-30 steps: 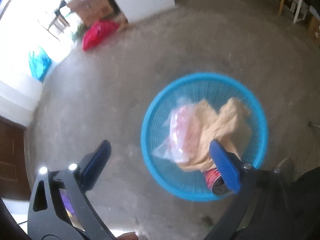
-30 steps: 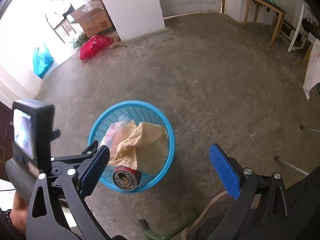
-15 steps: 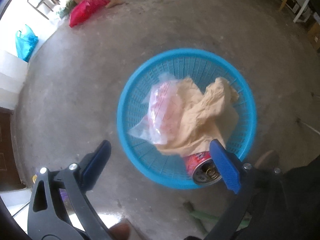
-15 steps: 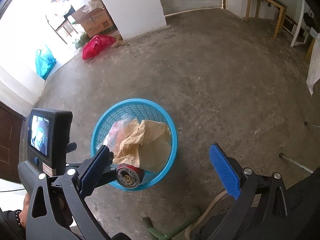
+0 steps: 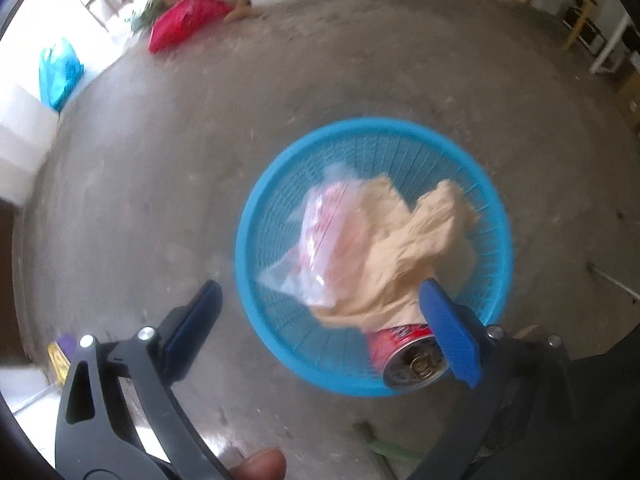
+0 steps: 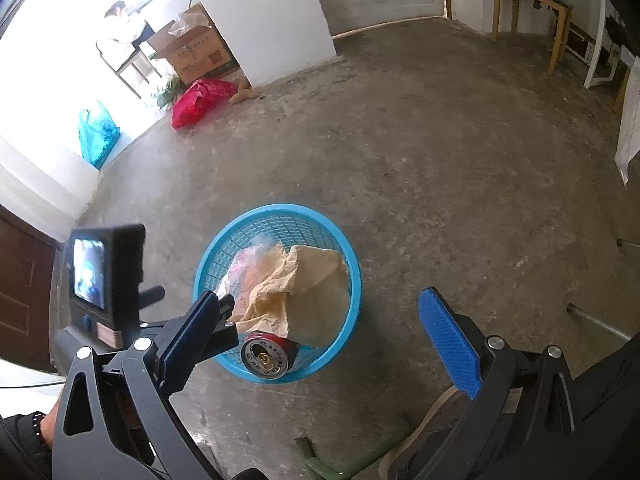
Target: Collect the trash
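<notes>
Both tongs (image 5: 320, 334) (image 6: 320, 340) spread, basket (image 5: 280, 184) between

We have the left wrist view looking steeply down on the blue basket (image 5: 496, 216), close, with the left gripper (image 5: 324, 336) fingers framing the bottom. Our right wrist view sits higher and further back, tilted out across the concrete floor (image 6: 440, 152) toward the white wall (image 6: 264, 12). Both share the basket, the floor, the red bag (image 6: 200, 102) and the blue bag (image 5: 60, 68).
</notes>
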### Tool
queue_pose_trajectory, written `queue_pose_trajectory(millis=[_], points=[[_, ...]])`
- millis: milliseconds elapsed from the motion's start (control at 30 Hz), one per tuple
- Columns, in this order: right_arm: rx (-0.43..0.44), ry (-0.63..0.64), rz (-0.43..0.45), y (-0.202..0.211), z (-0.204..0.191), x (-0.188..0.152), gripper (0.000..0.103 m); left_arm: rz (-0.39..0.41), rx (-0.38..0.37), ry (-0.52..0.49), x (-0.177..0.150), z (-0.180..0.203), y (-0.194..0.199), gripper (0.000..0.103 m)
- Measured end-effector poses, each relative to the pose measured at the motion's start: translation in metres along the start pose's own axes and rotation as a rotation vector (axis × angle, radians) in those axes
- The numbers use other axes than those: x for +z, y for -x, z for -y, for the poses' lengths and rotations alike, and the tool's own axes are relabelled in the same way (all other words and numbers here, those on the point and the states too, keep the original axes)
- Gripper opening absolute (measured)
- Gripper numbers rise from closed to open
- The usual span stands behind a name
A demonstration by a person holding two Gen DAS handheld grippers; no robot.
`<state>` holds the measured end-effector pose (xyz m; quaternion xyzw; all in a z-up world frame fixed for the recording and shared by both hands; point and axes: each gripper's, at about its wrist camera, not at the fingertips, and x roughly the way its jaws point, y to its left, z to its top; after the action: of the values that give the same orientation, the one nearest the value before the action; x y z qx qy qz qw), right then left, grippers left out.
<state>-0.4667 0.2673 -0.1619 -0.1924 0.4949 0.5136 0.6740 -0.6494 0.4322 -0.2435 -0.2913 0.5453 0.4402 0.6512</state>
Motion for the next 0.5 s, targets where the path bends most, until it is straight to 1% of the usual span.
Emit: queue_pose_trajectory(millis=[133, 300, 367, 433, 500], points=[[0.007, -0.008, -0.003, 0.0, 0.002, 0.0, 0.097, -0.037, 0.042, 0.003, -0.007, -0.004, -0.014, 0.095], [0.01, 0.002, -0.015, -0.004, 0.001, 0.0, 0.097, -0.055, 0.057, 0.007, -0.01, -0.001, -0.019, 0.095], [0.012, 0.004, -0.019, -0.005, 0.001, 0.001, 0.097, -0.09, 0.036, 0.02, -0.01, 0.001, -0.021, 0.095], [0.012, 0.005, -0.023, -0.006, 0.001, 0.001, 0.097, -0.145, 0.037, 0.028, -0.01, 0.004, -0.025, 0.095], [0.012, 0.005, -0.026, -0.007, 0.001, 0.001, 0.097, -0.162, 0.007, 0.041, -0.011, 0.004, -0.026, 0.095]])
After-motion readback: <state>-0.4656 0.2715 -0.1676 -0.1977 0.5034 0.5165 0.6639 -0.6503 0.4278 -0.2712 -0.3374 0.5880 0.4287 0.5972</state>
